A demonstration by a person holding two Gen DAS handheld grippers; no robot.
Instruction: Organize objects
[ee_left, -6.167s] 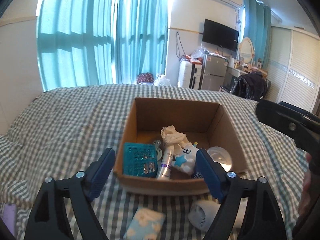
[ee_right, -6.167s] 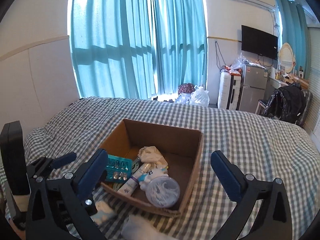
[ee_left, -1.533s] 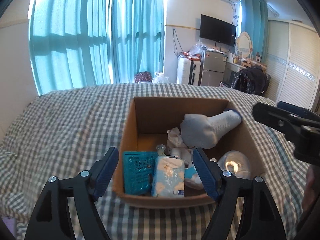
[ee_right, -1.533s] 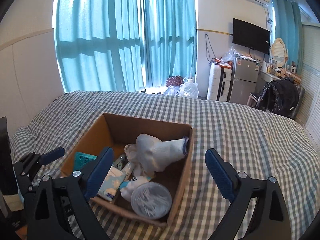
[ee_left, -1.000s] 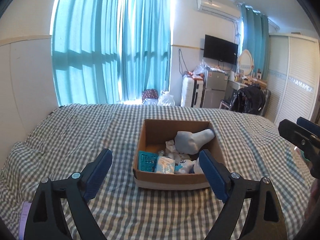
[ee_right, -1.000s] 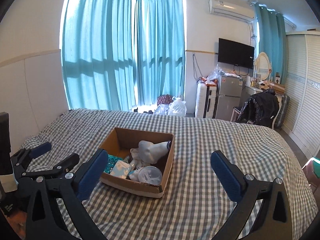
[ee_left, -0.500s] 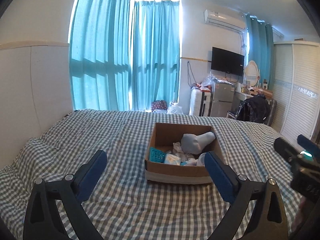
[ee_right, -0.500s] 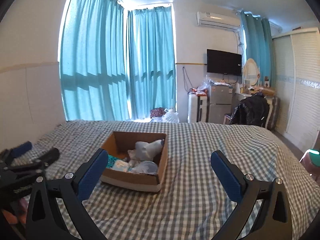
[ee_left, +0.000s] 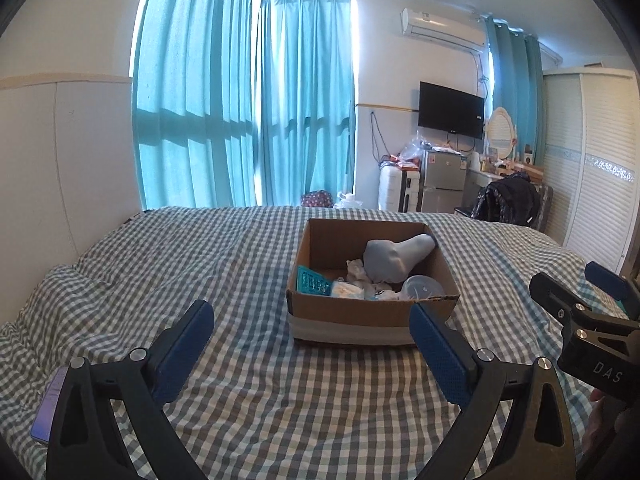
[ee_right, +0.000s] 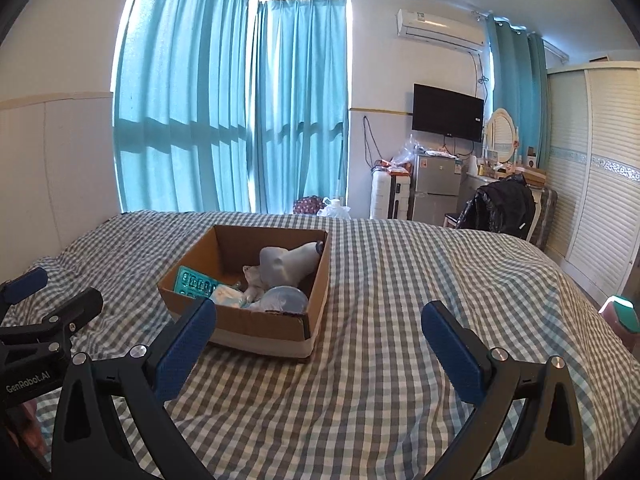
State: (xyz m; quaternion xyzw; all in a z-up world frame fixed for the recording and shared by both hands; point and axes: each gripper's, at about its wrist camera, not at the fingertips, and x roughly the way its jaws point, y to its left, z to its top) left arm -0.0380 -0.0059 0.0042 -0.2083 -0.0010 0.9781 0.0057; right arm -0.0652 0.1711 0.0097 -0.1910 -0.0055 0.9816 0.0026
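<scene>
Bedding in a grey-and-white check covered the bed [ee_left: 248, 264], and a purple phone [ee_left: 50, 412] lay on it at the far left edge of the left wrist view, just beside the left gripper's frame. The left gripper [ee_left: 312, 348] was spread wide and gripped nothing; only cloth showed between its blue pads [ee_left: 182, 346]. Ahead of it, slightly right of its centre line and well apart, stood the cardboard box [ee_left: 372, 322], open at the top. Inside, from left to right, were a teal blister pack [ee_left: 314, 283] leaning on the left wall, a pale blue tissue packet [ee_left: 347, 290], a grey sock [ee_left: 394, 258] with its long axis running up toward the far right corner, and a clear round container [ee_left: 423, 287] at the near right corner. The right gripper [ee_right: 320, 346] was likewise spread wide and empty. From it the box [ee_right: 260, 330] lay ahead and to the left, also well apart, its near corner turned toward the camera.

Judgement: no loose item appeared on the bedding near the box, so the sorting looked finished or nearly so. Should any further reach be needed, the left gripper was the better aligned of the two, since the box sat almost straight along its fingers, whereas the right would have had to swing leftward
</scene>
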